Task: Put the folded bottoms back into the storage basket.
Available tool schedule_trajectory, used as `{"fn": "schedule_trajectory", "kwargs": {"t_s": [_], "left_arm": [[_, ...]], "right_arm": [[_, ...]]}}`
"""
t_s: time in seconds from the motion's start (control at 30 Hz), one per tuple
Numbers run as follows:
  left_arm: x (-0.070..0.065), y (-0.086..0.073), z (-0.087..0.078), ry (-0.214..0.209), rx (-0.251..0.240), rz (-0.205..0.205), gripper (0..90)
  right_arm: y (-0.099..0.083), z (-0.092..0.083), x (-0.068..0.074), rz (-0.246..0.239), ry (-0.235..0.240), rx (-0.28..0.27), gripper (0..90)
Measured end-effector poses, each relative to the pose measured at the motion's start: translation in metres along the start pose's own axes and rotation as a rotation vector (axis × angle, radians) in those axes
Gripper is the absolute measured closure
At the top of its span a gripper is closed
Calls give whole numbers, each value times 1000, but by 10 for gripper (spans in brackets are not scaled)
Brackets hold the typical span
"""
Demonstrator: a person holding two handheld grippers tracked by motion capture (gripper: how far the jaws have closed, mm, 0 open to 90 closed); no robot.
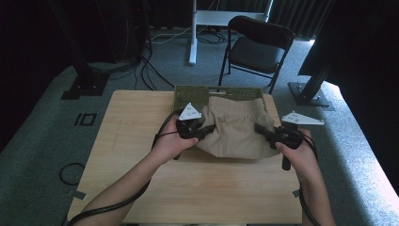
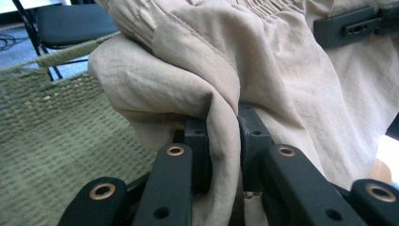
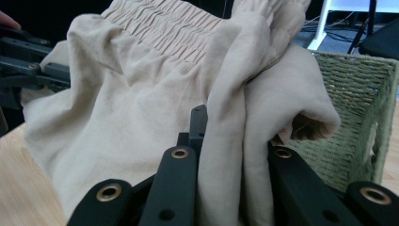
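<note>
My left tool [image 1: 203, 130] and right tool [image 1: 261, 131] each pinch the beige shorts [image 1: 240, 127], stretched sideways between them, probably just clear of the bench [image 1: 141, 141], green basket [image 1: 188, 96] directly behind at its far edge.

Beige shorts [image 1: 235, 129] of thin, creased cloth with a gathered elastic waistband hang spread out, lifted clear above the wooden table just in front of the green woven basket. Each side edge is bunched into a vertical fold [image 2: 221, 117] and pinched. The waistband [image 3: 160, 28] runs across the top; the lower cloth sags in a rounded curve.
</note>
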State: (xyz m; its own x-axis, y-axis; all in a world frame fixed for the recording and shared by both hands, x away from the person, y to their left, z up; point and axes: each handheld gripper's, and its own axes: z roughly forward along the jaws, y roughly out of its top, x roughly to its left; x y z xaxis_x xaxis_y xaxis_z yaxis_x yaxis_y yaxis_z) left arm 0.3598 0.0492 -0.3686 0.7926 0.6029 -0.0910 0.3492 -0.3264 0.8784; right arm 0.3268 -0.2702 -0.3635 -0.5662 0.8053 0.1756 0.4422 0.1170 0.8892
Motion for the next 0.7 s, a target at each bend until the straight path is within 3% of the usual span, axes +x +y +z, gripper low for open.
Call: {"fn": "schedule_trajectory", "kwargs": {"t_s": [0.27, 0.5, 0.7], "left_arm": [[18, 13, 3, -8, -19, -35, 793], [37, 24, 8, 12, -27, -47, 793], [48, 29, 14, 40, -23, -47, 793]], "right_arm": [[22, 14, -12, 22, 18, 9, 802], [40, 30, -24, 53, 26, 8, 803], [52, 43, -28, 45, 5, 25, 803]]}}
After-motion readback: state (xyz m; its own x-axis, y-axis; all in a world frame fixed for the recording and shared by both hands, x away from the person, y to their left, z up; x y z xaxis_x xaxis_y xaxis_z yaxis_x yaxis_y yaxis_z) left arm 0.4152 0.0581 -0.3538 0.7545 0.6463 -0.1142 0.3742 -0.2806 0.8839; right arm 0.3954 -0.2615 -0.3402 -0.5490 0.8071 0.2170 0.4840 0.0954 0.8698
